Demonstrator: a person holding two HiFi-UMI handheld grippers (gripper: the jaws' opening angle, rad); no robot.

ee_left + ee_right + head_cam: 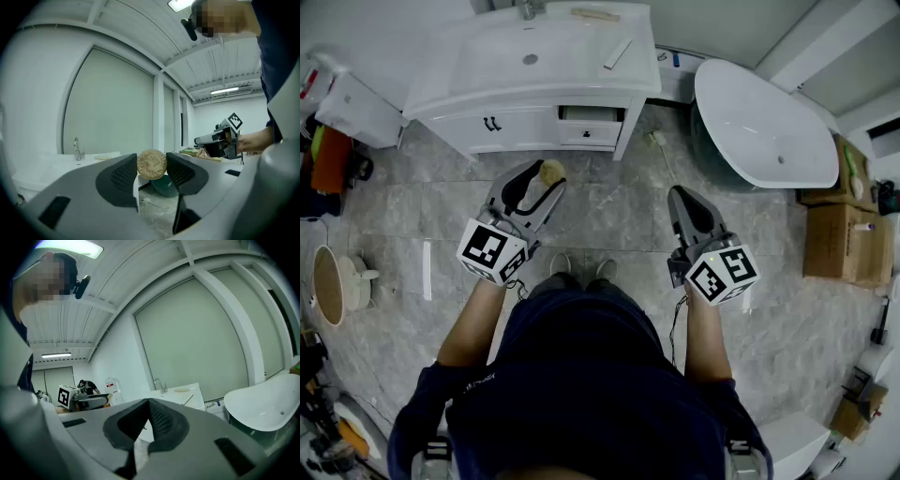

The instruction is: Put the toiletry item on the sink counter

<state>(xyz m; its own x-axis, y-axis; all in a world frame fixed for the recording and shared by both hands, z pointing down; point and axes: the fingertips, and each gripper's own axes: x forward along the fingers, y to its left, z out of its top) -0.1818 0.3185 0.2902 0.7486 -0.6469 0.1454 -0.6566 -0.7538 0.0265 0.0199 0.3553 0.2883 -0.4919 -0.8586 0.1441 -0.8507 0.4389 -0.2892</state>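
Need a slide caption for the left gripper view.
Left hand-held gripper clamps a round tan disc between its pads, with the sink counter and faucet ahead at left.

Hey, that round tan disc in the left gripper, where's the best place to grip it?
By its rim, across the widest part. The round tan disc stands face-on between the left gripper's jaws, so pressing on opposite edges, from either side, suits its thin, flat shape.

Left gripper (pixel 546 176), right gripper (pixel 681 193): grey shells, black ribbed pads, black-white marker cubes (pixel 492 251). Navy short-sleeved shirt (pixel 581 375).
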